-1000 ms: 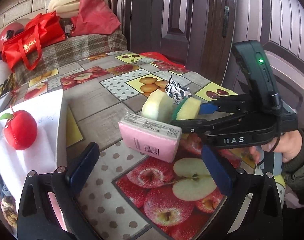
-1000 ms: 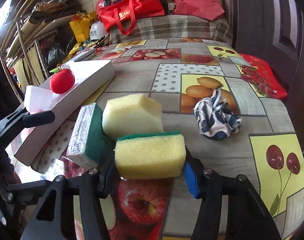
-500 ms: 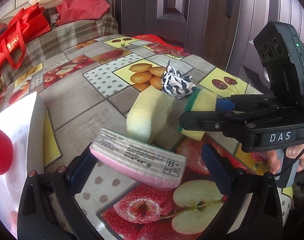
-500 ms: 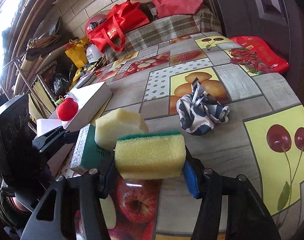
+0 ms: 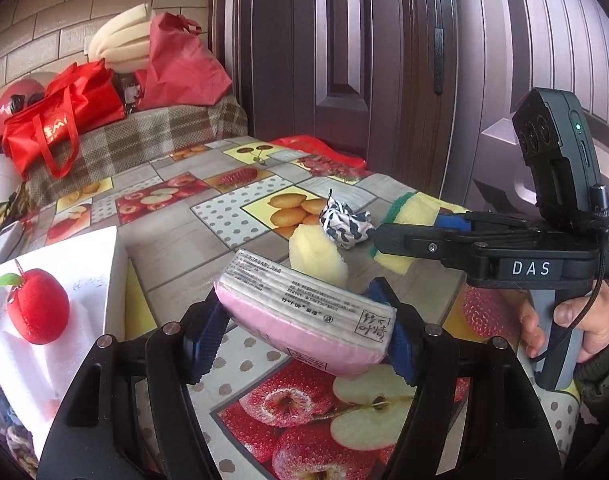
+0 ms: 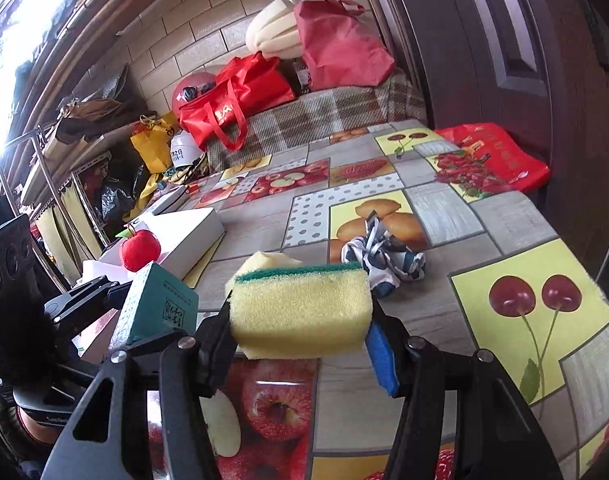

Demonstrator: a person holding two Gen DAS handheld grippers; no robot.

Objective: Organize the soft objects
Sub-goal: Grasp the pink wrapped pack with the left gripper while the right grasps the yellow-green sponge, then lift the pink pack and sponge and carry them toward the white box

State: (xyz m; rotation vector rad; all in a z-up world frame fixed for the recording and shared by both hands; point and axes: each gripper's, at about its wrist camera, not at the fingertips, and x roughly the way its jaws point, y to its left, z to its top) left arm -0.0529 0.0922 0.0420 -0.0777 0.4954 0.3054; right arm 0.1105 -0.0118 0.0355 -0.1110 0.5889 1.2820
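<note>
My left gripper (image 5: 304, 334) is shut on a pink tissue pack (image 5: 304, 312) and holds it above the table; the pack shows green from the right wrist view (image 6: 156, 308). My right gripper (image 6: 300, 340) is shut on a yellow sponge with a green scrub side (image 6: 300, 312), also lifted; it shows in the left wrist view (image 5: 408, 216). A plain yellow foam piece (image 5: 316, 256) lies on the table between them. A crumpled black-and-white cloth (image 6: 384, 258) lies just behind it. A red plush apple (image 5: 38, 306) sits on white foam at the left.
A white box (image 6: 184, 236) lies at the table's left. The fruit-print tablecloth (image 6: 524, 300) covers the table. Red bags (image 5: 64, 116) and foam rolls (image 5: 120, 44) are piled on a plaid cover at the far end. A dark door (image 5: 344, 60) stands close on the right.
My left gripper has closed on the pink tissue pack and lifted it. My right gripper has risen with the sponge. Both views have tilted up.
</note>
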